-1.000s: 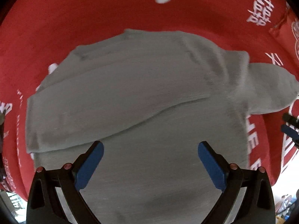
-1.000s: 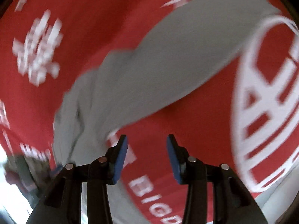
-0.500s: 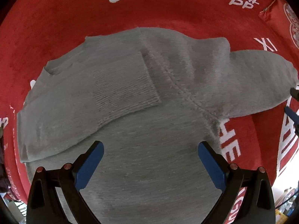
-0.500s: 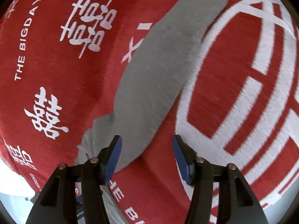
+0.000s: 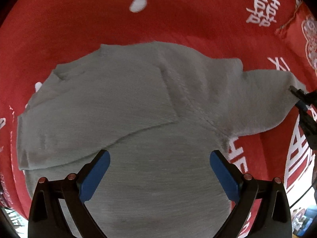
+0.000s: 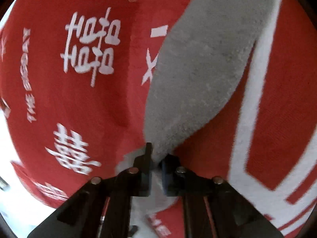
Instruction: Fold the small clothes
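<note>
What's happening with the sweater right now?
Right gripper shut on sweater sleeve end. Left gripper open above sweater. One sleeve folded. Nothing blocking.

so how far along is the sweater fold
Done: one sleeve already lies folded across the grey sweater on the red cloth. In hand: the right gripper has just closed its jaws on the cuff of the other sleeve, which is spread out to the side. Left: bring that sleeve over, then fold the body. The left gripper hovers open.

The small grey fuzzy sweater (image 5: 150, 123) lies flat on the red cloth, one sleeve (image 5: 95, 111) folded across its chest, the other sleeve (image 6: 200, 67) stretched out sideways.
</note>
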`<action>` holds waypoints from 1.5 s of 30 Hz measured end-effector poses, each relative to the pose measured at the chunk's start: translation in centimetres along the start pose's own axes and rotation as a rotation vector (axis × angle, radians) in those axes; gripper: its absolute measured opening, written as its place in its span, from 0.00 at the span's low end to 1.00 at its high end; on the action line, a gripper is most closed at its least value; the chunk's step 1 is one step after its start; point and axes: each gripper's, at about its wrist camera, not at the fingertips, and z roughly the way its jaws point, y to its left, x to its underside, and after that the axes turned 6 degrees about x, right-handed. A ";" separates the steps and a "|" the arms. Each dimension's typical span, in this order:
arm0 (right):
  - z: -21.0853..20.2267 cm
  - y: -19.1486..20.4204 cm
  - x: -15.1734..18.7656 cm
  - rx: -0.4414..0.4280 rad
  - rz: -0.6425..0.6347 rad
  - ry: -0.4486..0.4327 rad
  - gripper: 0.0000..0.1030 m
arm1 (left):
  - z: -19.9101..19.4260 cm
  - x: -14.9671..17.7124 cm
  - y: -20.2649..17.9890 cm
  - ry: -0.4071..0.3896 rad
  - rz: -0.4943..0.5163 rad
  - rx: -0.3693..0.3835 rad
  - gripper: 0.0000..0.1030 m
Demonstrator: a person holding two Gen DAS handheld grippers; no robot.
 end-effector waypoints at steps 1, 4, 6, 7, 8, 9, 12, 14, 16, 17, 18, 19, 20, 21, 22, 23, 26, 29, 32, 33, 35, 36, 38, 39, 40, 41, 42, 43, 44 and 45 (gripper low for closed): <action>0.0 0.2 0.0 -0.031 0.013 0.001 0.08 | -0.4 0.1 0.6 -0.009 -0.006 -0.009 0.98; 0.2 1.9 0.7 -0.129 0.003 0.018 0.08 | -1.0 0.3 2.6 -0.014 -0.034 -0.017 0.98; 0.6 3.9 1.7 -0.191 -0.027 0.048 0.08 | -1.4 0.8 4.2 -0.013 -0.063 -0.020 0.98; 0.8 5.0 2.2 -0.209 -0.051 0.061 0.08 | -1.6 1.0 5.1 -0.011 -0.075 -0.018 0.98; 1.3 6.6 3.1 -0.227 -0.087 0.082 0.08 | -1.7 1.2 6.0 -0.012 -0.089 -0.019 0.98; 1.7 7.7 3.7 -0.240 -0.114 0.099 0.08 | -2.0 1.5 6.8 -0.015 -0.101 -0.024 0.98; 3.6 12.0 6.5 -0.263 -0.236 0.160 0.08 | -2.1 2.7 8.7 -0.026 -0.138 -0.034 0.98; 5.4 15.3 9.3 -0.259 -0.356 0.212 0.08 | -2.5 3.3 10.5 -0.032 -0.161 -0.051 0.98; 7.3 18.3 12.5 -0.235 -0.488 0.260 0.08 | -2.8 3.9 12.3 -0.035 -0.190 -0.065 0.98; 8.2 19.4 13.9 -0.226 -0.539 0.282 0.08 | -2.9 4.2 13.3 -0.036 -0.209 -0.071 0.98; 9.5 20.4 15.8 -0.213 -0.594 0.313 0.08 | -3.1 4.5 14.2 -0.037 -0.225 -0.078 0.98; 10.7 21.0 17.5 -0.196 -0.639 0.341 0.08 | -3.1 4.7 15.1 -0.039 -0.240 -0.085 0.98; 12.0 21.5 19.3 -0.169 -0.688 0.371 0.08 | -3.1 5.0 16.1 -0.040 -0.256 -0.093 0.98; 13.3 21.8 21.1 -0.130 -0.740 0.397 0.09 | -3.2 5.4 16.8 -0.042 -0.268 -0.100 0.98; 14.8 21.9 23.1 -0.078 -0.802 0.423 0.09 | -3.3 5.7 17.7 -0.047 -0.281 -0.110 0.98; 16.1 21.8 25.0 -0.033 -0.859 0.449 0.10 | -3.4 5.9 18.3 -0.050 -0.290 -0.118 0.98; 19.7 20.4 30.0 0.164 -1.029 0.513 0.12 | -3.7 6.8 20.1 -0.062 -0.311 -0.157 0.98; 20.8 19.6 31.7 0.257 -1.085 0.510 0.20 | -4.5 7.7 21.4 -0.081 -0.323 -0.218 0.98; 19.7 20.1 30.8 0.246 -0.982 0.492 0.71 | -5.5 8.3 21.9 -0.116 -0.322 -0.208 0.98; 19.3 20.3 30.3 0.235 -0.943 0.476 0.71 | -5.6 8.3 22.2 -0.118 -0.324 -0.200 0.98; 19.0 20.4 29.1 0.225 -0.851 0.456 0.71 | -5.8 8.4 22.7 -0.116 -0.328 -0.174 0.98; 19.3 20.1 28.2 0.225 -0.781 0.447 0.71 | -5.9 8.5 22.9 -0.115 -0.330 -0.162 0.98; 20.0 19.4 26.8 0.232 -0.658 0.435 0.66 | -6.3 8.8 23.3 -0.121 -0.331 -0.157 0.98; 20.5 19.3 26.1 0.221 -0.585 0.428 0.50 | -6.4 8.9 23.5 -0.123 -0.329 -0.160 0.98; 20.9 19.0 25.8 0.212 -0.526 0.421 0.24 | -6.6 9.1 23.7 -0.122 -0.327 -0.162 0.98; 21.2 18.9 25.8 0.207 -0.490 0.410 0.13 | -6.6 9.4 24.0 -0.119 -0.328 -0.163 0.98; 21.2 19.3 26.0 0.206 -0.493 0.388 0.09 | -6.7 9.7 24.3 -0.117 -0.331 -0.166 0.98; 21.1 20.2 26.7 0.200 -0.538 0.361 0.09 | -6.8 10.0 24.7 -0.115 -0.335 -0.170 0.98; 21.0 21.6 27.9 0.198 -0.623 0.339 0.09 | -6.8 10.4 25.1 -0.111 -0.340 -0.179 0.98; 21.1 23.3 29.5 0.197 -0.736 0.329 0.09 | -6.8 10.7 25.5 -0.106 -0.346 -0.187 0.98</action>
